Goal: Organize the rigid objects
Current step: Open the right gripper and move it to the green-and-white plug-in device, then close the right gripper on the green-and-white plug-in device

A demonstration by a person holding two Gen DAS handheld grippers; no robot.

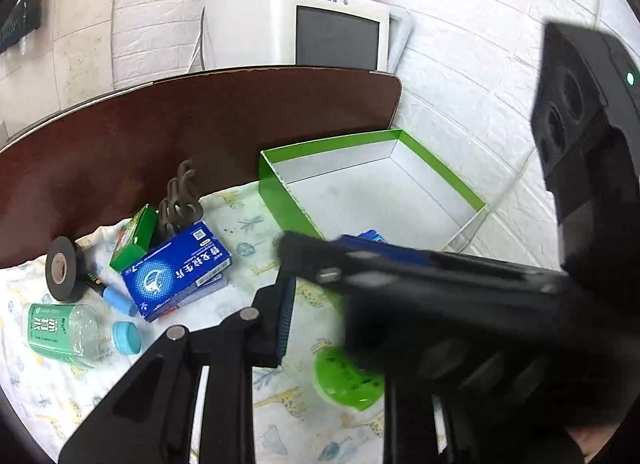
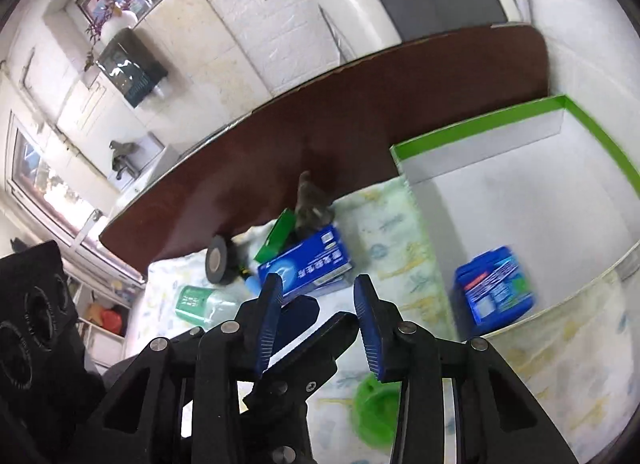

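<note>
White brick walls (image 1: pixel 460 76) back a counter spread with a giraffe-print cloth (image 1: pixel 280 404); a dark brown board (image 1: pixel 180 136) stands along its far edge, a white appliance (image 1: pixel 296 24) behind it. At centre right sits the green-rimmed box (image 2: pixel 560 104), a blue packet (image 2: pixel 496 288) lying inside. On the cloth at left are a blue carton (image 1: pixel 176 268), tape roll (image 1: pixel 62 274) and bottle (image 1: pixel 64 330). Motion blur smears the right wrist view. The right claw (image 2: pixel 316 320) stands partly open, empty. The left claw (image 1: pixel 288 288) is half hidden by the other tool; I cannot tell its state.
</note>
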